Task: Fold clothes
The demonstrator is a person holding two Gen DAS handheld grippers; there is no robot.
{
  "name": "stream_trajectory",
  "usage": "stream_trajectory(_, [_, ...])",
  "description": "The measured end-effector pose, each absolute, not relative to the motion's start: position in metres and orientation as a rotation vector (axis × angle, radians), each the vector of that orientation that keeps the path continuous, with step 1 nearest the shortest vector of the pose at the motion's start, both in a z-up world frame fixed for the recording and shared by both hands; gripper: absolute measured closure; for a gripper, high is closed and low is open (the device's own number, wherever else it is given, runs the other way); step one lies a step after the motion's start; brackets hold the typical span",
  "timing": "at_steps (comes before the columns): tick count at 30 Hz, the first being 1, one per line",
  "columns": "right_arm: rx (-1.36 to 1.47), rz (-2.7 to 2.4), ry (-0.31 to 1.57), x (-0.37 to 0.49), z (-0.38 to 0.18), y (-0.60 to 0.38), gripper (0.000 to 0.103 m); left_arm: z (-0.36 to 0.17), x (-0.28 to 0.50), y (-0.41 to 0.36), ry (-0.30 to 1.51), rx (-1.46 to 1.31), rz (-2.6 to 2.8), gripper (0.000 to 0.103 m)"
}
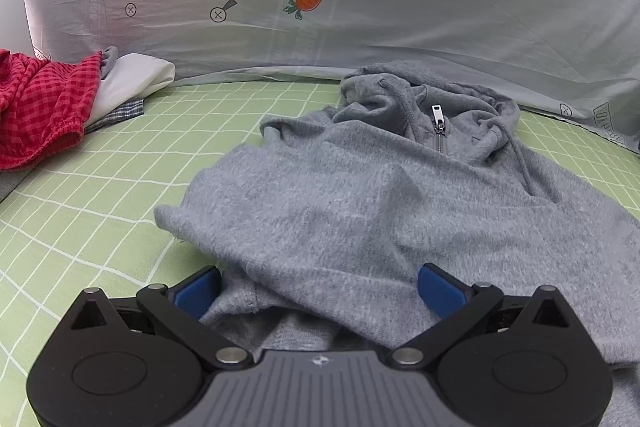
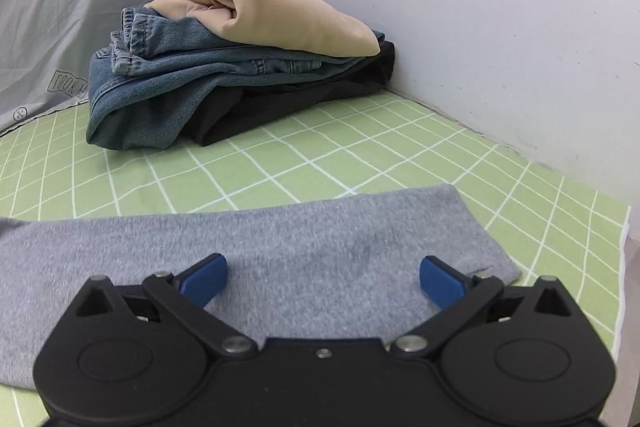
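Red checked garment [image 1: 38,107] lay far left on the green grid sheet [image 1: 80,203]. Left gripper [image 1: 320,293] stood spread wide, low over the grey hoodie [image 1: 360,199], gripping nothing. Right gripper [image 2: 323,281] likewise gaped above the hoodie's flat sleeve [image 2: 280,239]; folded stack [image 2: 240,67] sat beyond by the wall [image 2: 500,27].

A grey hoodie [image 1: 360,195] is seen spread on the green checked bed sheet [image 1: 80,211], rumpled, its hood [image 1: 420,95] bunched at the far end with the zipper [image 1: 439,131] closed. One sleeve [image 2: 280,239] is laid flat and straight.
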State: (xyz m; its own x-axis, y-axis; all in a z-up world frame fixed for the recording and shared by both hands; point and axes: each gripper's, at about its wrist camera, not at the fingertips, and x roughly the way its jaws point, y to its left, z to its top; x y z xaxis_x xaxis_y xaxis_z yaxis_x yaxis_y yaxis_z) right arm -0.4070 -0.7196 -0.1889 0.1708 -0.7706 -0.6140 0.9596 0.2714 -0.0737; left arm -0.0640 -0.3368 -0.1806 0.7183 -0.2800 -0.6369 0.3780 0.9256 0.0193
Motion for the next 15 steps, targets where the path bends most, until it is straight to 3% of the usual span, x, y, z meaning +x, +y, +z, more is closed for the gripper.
stream_trajectory(9, [0.392, -1.215, 0.595, -0.408, -0.188, -0.711, 0.004, -0.181, -0.064, -0.336, 0.68, 0.144, -0.37, 0.0])
stream_trajectory(12, [0.34, -1.175, 0.584, -0.397, -0.185, -0.694, 0.044, -0.181, -0.064, -0.336, 0.679, 0.144, -0.37, 0.0])
stream_trajectory(13, [0.309, -1.161, 0.593, -0.388, -0.184, -0.686, 0.063, -0.181, -0.064, -0.336, 0.678, 0.145, -0.369, 0.0])
stream_trajectory(15, [0.283, -1.141, 0.602, -0.369, -0.183, -0.67, 0.077, -0.181, -0.064, -0.336, 0.678, 0.146, -0.369, 0.0])
